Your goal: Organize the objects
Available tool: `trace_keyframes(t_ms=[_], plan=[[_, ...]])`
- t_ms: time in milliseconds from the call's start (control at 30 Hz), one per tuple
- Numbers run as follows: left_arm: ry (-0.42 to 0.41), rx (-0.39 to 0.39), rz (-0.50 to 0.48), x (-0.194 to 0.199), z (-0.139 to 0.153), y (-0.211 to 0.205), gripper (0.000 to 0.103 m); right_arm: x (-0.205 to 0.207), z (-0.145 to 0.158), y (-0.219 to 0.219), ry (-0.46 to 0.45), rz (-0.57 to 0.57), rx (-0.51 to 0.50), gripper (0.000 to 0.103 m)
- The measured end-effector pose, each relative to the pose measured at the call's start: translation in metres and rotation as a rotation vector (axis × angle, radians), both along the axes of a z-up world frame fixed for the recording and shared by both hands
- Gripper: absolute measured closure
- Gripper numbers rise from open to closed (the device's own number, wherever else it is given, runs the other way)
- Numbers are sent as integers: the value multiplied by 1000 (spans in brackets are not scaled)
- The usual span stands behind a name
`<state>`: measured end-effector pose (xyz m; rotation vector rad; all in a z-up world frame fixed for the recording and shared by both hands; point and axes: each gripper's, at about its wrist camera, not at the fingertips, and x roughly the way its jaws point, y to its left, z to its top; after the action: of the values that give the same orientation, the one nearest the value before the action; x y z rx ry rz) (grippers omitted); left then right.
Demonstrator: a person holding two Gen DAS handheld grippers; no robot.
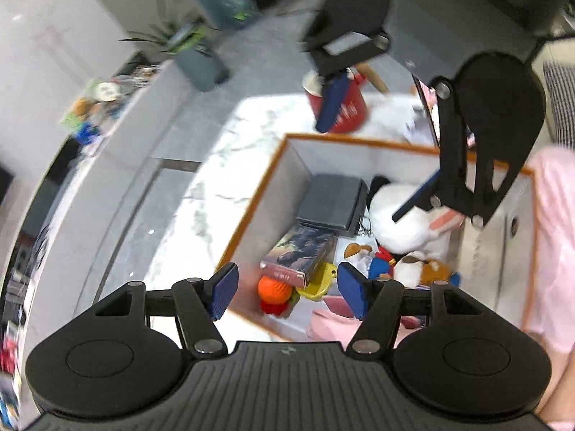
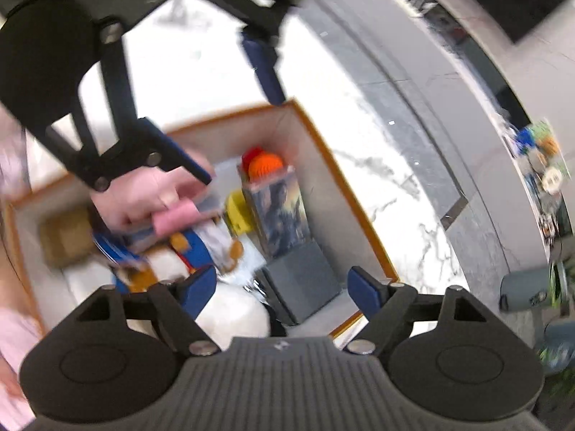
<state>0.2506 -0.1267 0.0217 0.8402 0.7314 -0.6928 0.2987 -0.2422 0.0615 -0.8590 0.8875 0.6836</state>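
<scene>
A white box with an orange rim [image 1: 359, 140] [image 2: 330, 165] stands on the marble top. It holds a dark grey case [image 1: 330, 197] [image 2: 302, 280], a picture-printed carton [image 1: 298, 251] [image 2: 280, 212], an orange ball [image 1: 275, 289] [image 2: 266, 167], a yellow piece [image 1: 318, 283], a white plush [image 1: 399, 215] [image 2: 233, 316], small plush toys [image 1: 420, 269] and a pink soft item [image 2: 176, 219]. My left gripper [image 1: 287, 292] [image 2: 222, 115] hangs open above the box's near side, nothing between its pads. My right gripper [image 2: 282, 289] [image 1: 373, 151] is open above the opposite side, also holding nothing.
A red cup [image 1: 350, 111] with a wooden handle sticking out stands beyond the box. The marble table [image 1: 215, 179] [image 2: 377, 165] borders a grey floor. A pink sleeve [image 1: 553, 233] lies along the box's right side. A cluttered white shelf [image 1: 93, 107] curves at the left.
</scene>
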Motion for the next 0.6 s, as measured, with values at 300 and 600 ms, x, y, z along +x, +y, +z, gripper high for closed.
trace_keyframes(t_ms=[300,600], plan=[[-85,-332,244,-84,57,44,29,-63,48,-12,-118,-340,341,11],[-331,-625,403,-203,52,62,13,-175,38,-20,-370,-525,627,6]])
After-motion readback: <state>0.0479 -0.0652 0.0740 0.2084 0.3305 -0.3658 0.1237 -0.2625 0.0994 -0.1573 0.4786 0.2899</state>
